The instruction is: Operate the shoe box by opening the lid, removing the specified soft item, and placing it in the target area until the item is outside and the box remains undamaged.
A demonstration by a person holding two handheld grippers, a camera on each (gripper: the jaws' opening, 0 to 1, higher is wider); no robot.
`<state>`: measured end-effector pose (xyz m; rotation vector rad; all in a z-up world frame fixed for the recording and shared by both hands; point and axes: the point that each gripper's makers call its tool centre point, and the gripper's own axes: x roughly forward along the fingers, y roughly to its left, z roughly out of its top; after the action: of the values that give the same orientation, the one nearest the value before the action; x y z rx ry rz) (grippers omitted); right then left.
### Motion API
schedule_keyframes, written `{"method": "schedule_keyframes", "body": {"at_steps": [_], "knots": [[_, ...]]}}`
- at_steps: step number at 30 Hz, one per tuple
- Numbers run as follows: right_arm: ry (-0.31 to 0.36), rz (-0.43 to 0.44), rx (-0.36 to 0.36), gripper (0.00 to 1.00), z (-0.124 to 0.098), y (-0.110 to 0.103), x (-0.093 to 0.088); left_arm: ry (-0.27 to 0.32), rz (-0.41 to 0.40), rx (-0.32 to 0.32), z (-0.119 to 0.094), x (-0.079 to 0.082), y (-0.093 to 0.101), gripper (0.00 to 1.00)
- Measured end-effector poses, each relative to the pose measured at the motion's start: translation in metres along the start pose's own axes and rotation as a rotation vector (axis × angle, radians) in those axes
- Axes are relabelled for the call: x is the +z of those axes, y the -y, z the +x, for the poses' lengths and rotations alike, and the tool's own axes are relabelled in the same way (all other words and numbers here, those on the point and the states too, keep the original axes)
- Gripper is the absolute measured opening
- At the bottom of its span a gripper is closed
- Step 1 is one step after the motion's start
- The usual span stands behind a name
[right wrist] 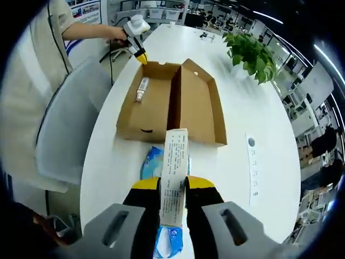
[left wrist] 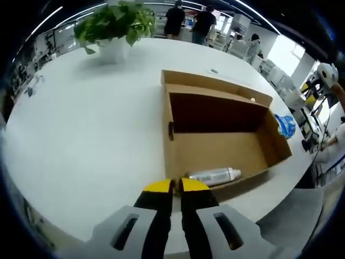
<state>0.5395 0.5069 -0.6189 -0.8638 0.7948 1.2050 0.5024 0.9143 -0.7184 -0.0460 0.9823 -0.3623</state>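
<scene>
We see the shoe box [right wrist: 171, 103] lying open on the white counter [right wrist: 253, 97], with its lid folded flat beside the tray. In the left gripper view the shoe box [left wrist: 218, 135] sits just past our left gripper [left wrist: 176, 186], whose yellow-tipped jaws are pressed together with nothing between them. A small silver bottle [left wrist: 214, 175] lies on its side inside the box, against the wall closest to those jaws. The right gripper view shows the bottle [right wrist: 142, 89] too, small and far off in the tray. The right gripper view also shows the soft item, a blue and white packet [right wrist: 171, 194] with a white printed label, and it is outside the box, near the box's closest wall. Our right gripper [right wrist: 172, 186] has its jaws squeezed on that packet. In that same view the left gripper [right wrist: 137, 33] shows at the far end of the box, held by a hand, with a person in a pale shirt next to a grey chair [right wrist: 73, 129]. In the left gripper view a bit of the blue packet [left wrist: 285, 125] peeks out behind the box. A green plant [left wrist: 116, 24] in a white pot stands farther back on the counter, and the right gripper view shows the plant [right wrist: 252, 53] off to the side.
</scene>
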Motion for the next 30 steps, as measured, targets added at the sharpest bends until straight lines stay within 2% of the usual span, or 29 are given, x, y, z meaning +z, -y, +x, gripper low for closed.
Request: {"method": "schedule_keyframes", "body": {"at_steps": [11, 12, 30], "knots": [[-0.067, 0.009, -0.02, 0.15, 0.0, 0.013, -0.042, 0.002, 0.004, 0.004, 0.0, 0.0, 0.0, 0.01], [-0.074, 0.01, -0.022, 0.15, 0.001, 0.018, -0.05, 0.001, 0.005, 0.005, 0.0, 0.0, 0.0, 0.01], [-0.167, 0.02, -0.002, 0.15, 0.019, 0.03, -0.124, -0.004, 0.035, 0.008, 0.002, 0.0, 0.0, 0.02]]}}
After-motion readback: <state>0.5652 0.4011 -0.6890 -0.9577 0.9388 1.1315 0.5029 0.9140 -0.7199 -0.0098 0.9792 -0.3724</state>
